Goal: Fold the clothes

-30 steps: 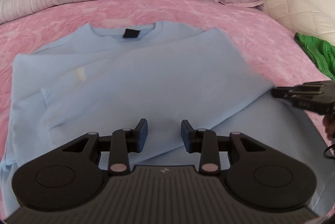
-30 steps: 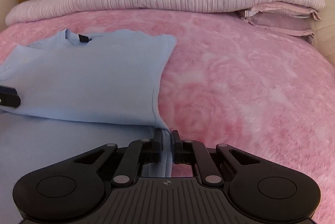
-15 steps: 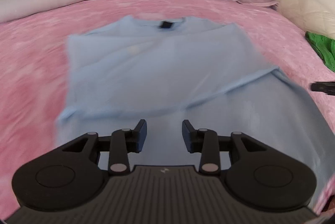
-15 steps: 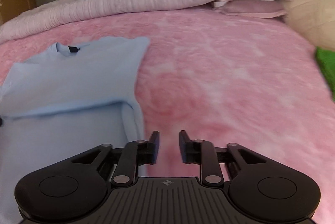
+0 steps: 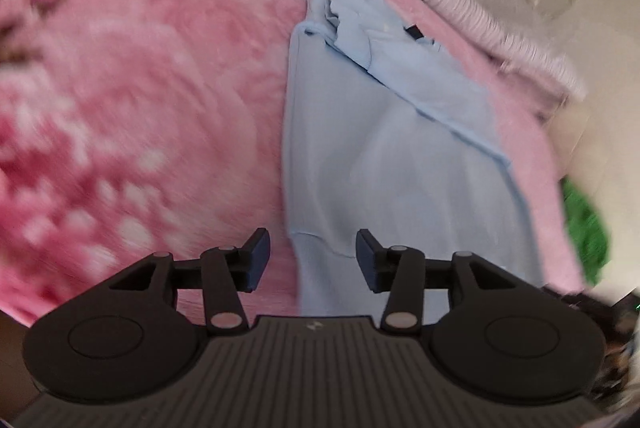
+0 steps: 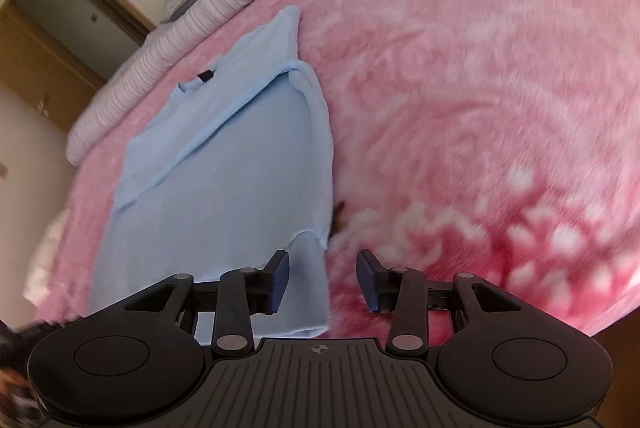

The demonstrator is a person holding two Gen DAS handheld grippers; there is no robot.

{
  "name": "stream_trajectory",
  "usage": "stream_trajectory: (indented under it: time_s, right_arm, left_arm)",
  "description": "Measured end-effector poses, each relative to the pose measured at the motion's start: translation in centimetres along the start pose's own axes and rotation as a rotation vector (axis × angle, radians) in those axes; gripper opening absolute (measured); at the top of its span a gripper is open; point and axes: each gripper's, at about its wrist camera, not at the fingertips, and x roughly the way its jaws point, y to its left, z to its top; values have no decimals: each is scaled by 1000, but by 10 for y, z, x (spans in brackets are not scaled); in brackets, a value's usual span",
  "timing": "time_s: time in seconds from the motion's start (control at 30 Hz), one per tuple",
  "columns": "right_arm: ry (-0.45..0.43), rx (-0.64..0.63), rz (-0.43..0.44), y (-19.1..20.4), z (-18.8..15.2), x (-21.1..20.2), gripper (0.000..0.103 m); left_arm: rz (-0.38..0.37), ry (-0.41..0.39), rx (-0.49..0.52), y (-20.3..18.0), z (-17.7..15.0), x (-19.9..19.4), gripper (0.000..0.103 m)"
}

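Both views: bright, even daylight, soft and diffuse; source not visible. No hard shadows, no glare.

Left wrist view: strong motion blur on the pink blanket (image 5: 132, 99), worst at left and near edge, where the white pattern smears into streaks. Light blue shirt (image 5: 396, 163) soft, seams still readable. Green cloth (image 5: 584, 228) at right edge smeared. Left gripper (image 5: 312, 256) body sharp.

Right wrist view: blanket blurred at right and near; shirt moderately sharp. Right gripper (image 6: 322, 280) crisp. Doorway (image 6: 76, 7) far left dimmer than the rest.

Fisheye distortion in both: horizon tilted, edges curved, dark vignette in corners.
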Motion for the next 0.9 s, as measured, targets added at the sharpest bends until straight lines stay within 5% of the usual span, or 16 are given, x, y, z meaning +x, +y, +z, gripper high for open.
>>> stream_trajectory:
  time_s: [0.27, 0.33, 0.37, 0.4, 0.53, 0.9]
  right_arm:
    - [22, 162, 122, -17, 8, 19, 41]
    - [26, 158, 134, -16, 11, 25, 41]
    - [31, 144, 131, -13, 13, 29, 37]
    - [39, 129, 121, -11, 14, 31, 23]
    - [55, 94, 98, -6, 13, 30, 14]
    - [-47, 101, 164, 21, -13, -33, 12]
  left_arm:
    - [-147, -47, -88, 12, 4, 21, 39]
    - [-154, -35, -56, 10, 6, 24, 28]
    - [-158, -27, -40, 10, 6, 26, 14]
    - [-159, -26, -34, 9, 5, 25, 10]
    - [-162, -21, -8, 7, 1, 21, 7]
    - [-206, -99, 67, -5, -26, -51, 6]
